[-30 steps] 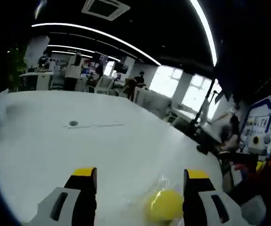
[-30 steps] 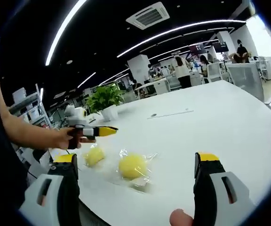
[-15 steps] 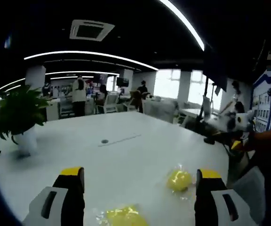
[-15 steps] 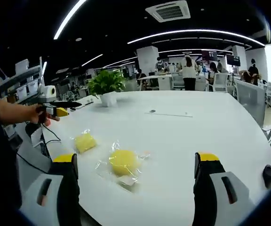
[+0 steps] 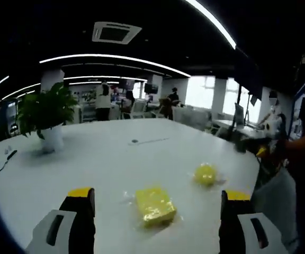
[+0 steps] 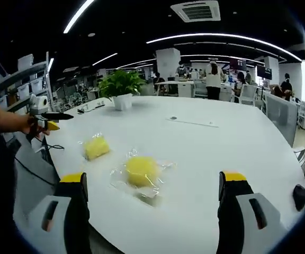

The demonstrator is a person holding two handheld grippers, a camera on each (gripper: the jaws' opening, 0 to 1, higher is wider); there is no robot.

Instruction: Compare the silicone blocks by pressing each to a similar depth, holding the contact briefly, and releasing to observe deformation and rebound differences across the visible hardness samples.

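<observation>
Jaws of the left gripper (image 5: 152, 211) rise at the bottom of the left gripper view, black with yellow tips, standing wide apart and holding nothing; just beyond them, between the two tips, a square yellow silicone block (image 5: 154, 205) in clear wrapping lies flat on the white table (image 5: 99, 159); farther off and to the right lies a round yellow silicone block (image 5: 205, 173), also wrapped, well apart from the square one; behind both, near the far left edge of the table, a potted plant (image 5: 45, 119) stands upright; beyond the table people stand among desks under long ceiling lights.

In the right gripper view, the right gripper (image 6: 152, 209) also has its jaws spread wide with nothing between them; the round block (image 6: 141, 171) lies on the table ahead of the jaws, nearer to the left one; the square block (image 6: 96, 147) lies beyond it and to the left, apart from it; at the left edge a hand (image 6: 36, 127) holds the left gripper off the table side; the plant (image 6: 122, 89) stands farther back on the table.
</observation>
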